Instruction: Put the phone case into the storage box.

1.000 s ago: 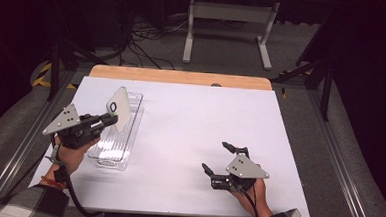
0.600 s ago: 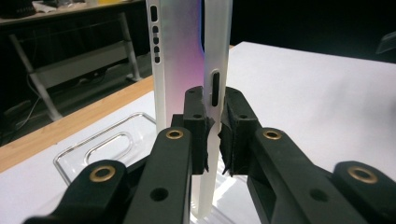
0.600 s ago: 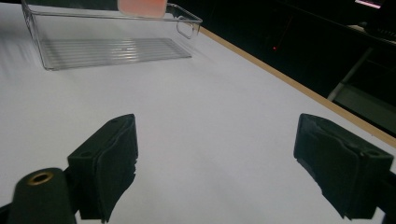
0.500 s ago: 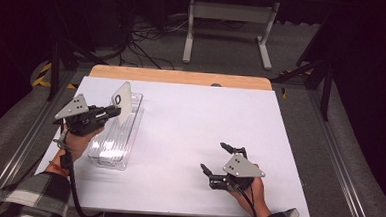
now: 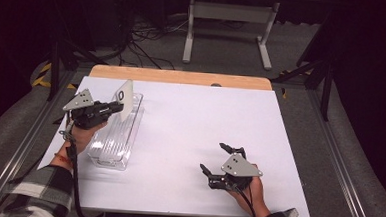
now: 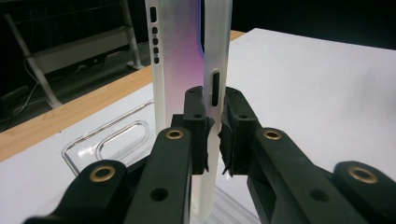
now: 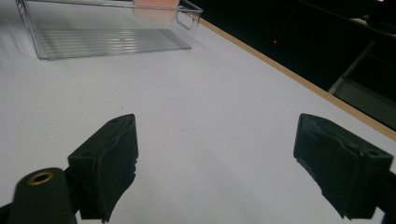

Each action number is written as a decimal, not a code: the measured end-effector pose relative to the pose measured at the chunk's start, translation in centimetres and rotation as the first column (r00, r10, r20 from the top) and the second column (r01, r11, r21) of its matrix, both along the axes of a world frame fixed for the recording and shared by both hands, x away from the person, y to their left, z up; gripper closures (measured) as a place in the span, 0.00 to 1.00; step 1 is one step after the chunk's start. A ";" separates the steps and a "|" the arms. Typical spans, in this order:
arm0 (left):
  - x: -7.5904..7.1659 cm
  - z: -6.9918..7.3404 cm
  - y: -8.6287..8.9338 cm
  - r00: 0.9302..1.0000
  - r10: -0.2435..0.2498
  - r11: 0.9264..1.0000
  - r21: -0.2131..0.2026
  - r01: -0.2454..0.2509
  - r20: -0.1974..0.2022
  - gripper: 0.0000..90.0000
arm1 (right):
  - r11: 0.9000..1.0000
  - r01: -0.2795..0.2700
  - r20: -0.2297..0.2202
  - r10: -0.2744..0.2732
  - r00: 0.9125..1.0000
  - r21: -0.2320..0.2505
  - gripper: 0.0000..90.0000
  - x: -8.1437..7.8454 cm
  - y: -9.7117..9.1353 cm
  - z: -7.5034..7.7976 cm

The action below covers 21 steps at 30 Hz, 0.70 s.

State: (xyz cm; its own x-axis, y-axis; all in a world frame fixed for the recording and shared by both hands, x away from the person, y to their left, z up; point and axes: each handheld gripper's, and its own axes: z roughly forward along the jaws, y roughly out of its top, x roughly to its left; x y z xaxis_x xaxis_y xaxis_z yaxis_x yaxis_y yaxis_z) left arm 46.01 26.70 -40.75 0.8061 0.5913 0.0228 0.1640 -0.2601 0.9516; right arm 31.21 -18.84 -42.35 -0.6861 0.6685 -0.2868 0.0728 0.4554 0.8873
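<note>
While the left tongs (image 5: 112, 108) clamp the edge of a translucent white phone case (image 5: 125, 100), the case stands upright above the far end of a clear plastic bin (image 5: 109, 151) at the left side of the white worktop (image 5: 189, 133). In the left gripper view the two black pads (image 6: 196, 122) press on one side wall of the phone case (image 6: 180, 56), right beside a slot cut in that wall, and the case's lower end hangs over the ribbed floor of the bin (image 6: 112, 142). The person's left hand (image 5: 82, 132) carries these tongs beside the bin's left wall.

The right tongs (image 5: 214, 157) sit low near the front right of the worktop, held in the right hand (image 5: 249, 189), well apart from the bin. Their jaws stand apart with nothing between them; in the right gripper view bare worktop (image 7: 210, 121) lies between the pads (image 7: 114, 163), with the clear bin (image 7: 107, 44) farther off at the upper left.
</note>
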 end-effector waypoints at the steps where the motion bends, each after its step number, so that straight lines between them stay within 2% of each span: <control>1: 0.3 -0.2 0.0 1.000 0.000 1.000 0.009 0.000 -0.001 0.91 | 1.000 0.000 -0.001 0.000 1.000 -0.005 0.16 0.0 0.0 0.0; 6: 1.3 -0.9 0.0 1.000 -0.007 0.999 0.032 0.007 -0.019 0.91 | 1.000 0.003 -0.012 -0.003 1.000 -0.020 0.16 0.1 0.2 -0.3; 9: 1.8 -1.1 0.2 1.000 0.005 0.999 0.032 -0.004 -0.030 0.91 | 1.000 0.001 -0.012 -0.001 1.000 -0.025 0.16 0.1 0.3 -0.4; 11: 2.2 -1.4 0.6 0.999 0.022 1.000 -0.001 -0.022 -0.049 0.91 | 1.000 0.003 -0.018 -0.003 1.000 -0.031 0.16 0.2 0.4 -0.5; 13: 2.5 -1.8 0.8 0.997 0.041 0.999 0.000 -0.041 -0.073 0.91 | 0.999 -0.001 -0.025 0.000 1.000 -0.036 0.16 0.2 0.4 -0.6; 16: 2.8 -2.2 0.9 0.996 0.055 0.998 -0.006 -0.055 -0.069 0.91 | 1.000 -0.002 -0.039 0.001 0.999 -0.027 0.16 0.4 0.4 -0.7; 21: 2.8 -2.2 1.1 0.994 0.098 0.995 0.010 -0.097 -0.058 0.91 | 0.999 -0.001 -0.038 -0.001 0.999 -0.038 0.16 0.4 0.4 -0.7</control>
State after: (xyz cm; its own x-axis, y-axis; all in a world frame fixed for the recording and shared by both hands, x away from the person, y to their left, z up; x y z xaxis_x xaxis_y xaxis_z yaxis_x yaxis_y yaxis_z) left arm 48.84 27.84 -42.96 0.7446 0.6673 -0.0182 0.2439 -0.2466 0.9379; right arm 31.60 -18.41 -43.05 -0.6969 0.6577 -0.2860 0.1057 0.4886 0.8661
